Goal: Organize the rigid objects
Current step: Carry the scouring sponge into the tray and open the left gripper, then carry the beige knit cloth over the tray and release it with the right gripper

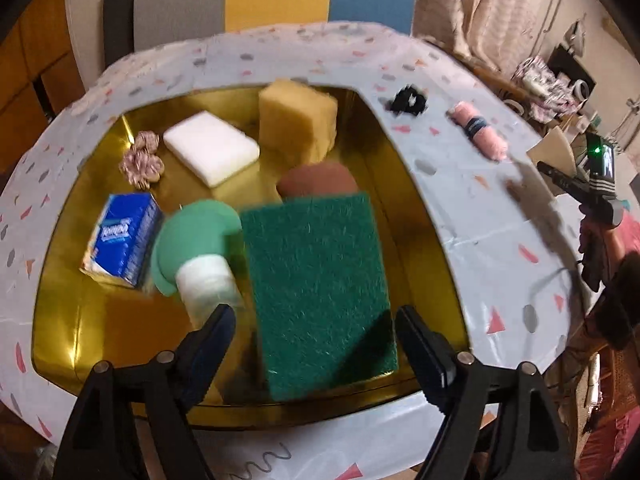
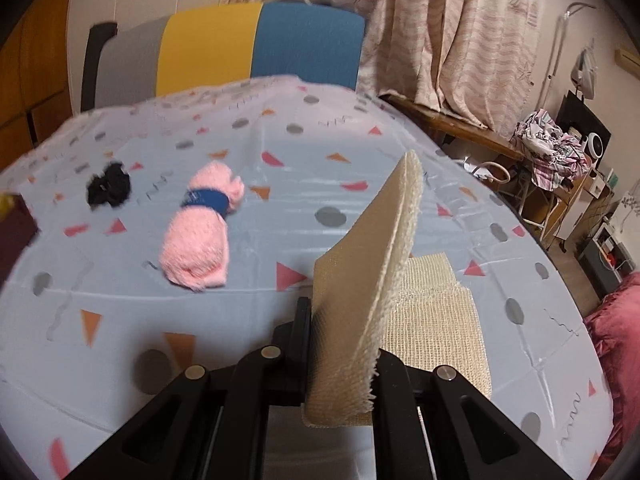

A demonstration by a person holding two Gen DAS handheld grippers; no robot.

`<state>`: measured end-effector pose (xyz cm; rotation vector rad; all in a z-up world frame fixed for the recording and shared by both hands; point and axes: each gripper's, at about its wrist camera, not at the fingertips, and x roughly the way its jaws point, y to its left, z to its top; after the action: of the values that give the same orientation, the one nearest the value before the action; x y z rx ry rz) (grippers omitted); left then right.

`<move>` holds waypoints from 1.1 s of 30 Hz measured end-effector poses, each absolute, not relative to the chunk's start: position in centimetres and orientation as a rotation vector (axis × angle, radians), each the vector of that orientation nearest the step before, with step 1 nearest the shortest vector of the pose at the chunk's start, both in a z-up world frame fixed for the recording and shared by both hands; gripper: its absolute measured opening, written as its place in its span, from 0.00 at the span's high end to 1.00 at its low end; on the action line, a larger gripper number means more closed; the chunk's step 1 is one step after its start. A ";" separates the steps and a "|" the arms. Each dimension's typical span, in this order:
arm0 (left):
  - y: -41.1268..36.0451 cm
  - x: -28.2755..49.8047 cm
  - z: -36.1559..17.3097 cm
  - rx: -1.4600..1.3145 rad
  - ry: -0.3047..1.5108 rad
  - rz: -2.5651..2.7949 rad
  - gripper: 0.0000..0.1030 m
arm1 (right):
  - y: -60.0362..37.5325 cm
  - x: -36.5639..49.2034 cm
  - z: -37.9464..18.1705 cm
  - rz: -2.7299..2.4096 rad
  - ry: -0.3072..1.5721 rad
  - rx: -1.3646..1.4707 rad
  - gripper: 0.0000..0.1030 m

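In the left wrist view my left gripper (image 1: pixel 316 316) is open over a gold tray (image 1: pixel 404 216). A green scouring pad (image 1: pixel 320 292) lies between the jaws, not gripped. The tray also holds a green-capped white bottle (image 1: pixel 200 256), a blue tissue pack (image 1: pixel 124 240), a white sponge (image 1: pixel 212 152), a yellow sponge (image 1: pixel 296 120), a brown object (image 1: pixel 320 180) and a floral scrunchie (image 1: pixel 142 160). In the right wrist view my right gripper (image 2: pixel 344 344) is shut on a cream woven cloth (image 2: pixel 368 280) and holds it above the table.
A pink yarn roll (image 2: pixel 200 232) with a blue band and a black scrunchie (image 2: pixel 110 188) lie on the patterned tablecloth (image 2: pixel 280 140). A chair (image 2: pixel 256 48) stands behind the table. Cluttered furniture stands at the right.
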<state>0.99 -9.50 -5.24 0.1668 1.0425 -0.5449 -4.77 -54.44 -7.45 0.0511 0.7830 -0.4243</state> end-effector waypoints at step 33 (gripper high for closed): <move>5.6 0.5 -2.2 -0.231 0.899 -0.449 0.20 | -21.1 -0.3 3.3 0.379 0.707 0.120 0.91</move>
<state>0.48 5.62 -2.22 -0.2314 0.8990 -0.4487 -0.32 -21.15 3.33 0.1203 0.7072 0.3792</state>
